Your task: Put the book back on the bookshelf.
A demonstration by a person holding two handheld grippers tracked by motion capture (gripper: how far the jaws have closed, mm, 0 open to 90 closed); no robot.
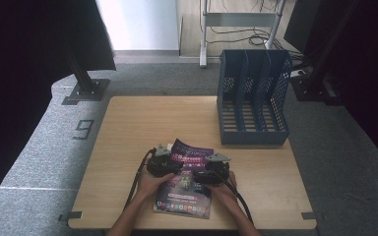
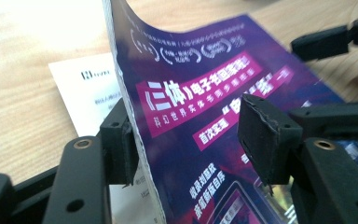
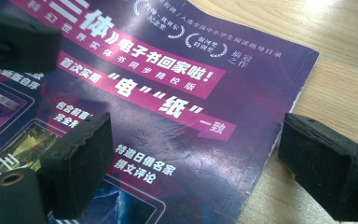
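A purple magazine [image 1: 187,189] with white and pink print lies at the front middle of the wooden table [image 1: 142,128]. Its left edge [image 2: 126,84] curls up off the table between the jaws of my left gripper [image 2: 191,140]. One pad touches the back of that raised edge, while the other pad [image 2: 261,135] stands off the cover. My right gripper [image 3: 200,158] is open across the magazine's right edge [image 3: 289,107], one pad over the cover and one over bare wood. In the high view, the left gripper [image 1: 170,160] and right gripper [image 1: 211,164] sit side by side on the magazine.
A blue mesh file holder [image 1: 253,98] with upright dividers stands at the table's back right. A white printed sheet [image 2: 88,88] lies under the magazine's raised edge. Bare wood stretches left and behind. A black stand's base [image 1: 86,91] sits on the grey floor beyond the table.
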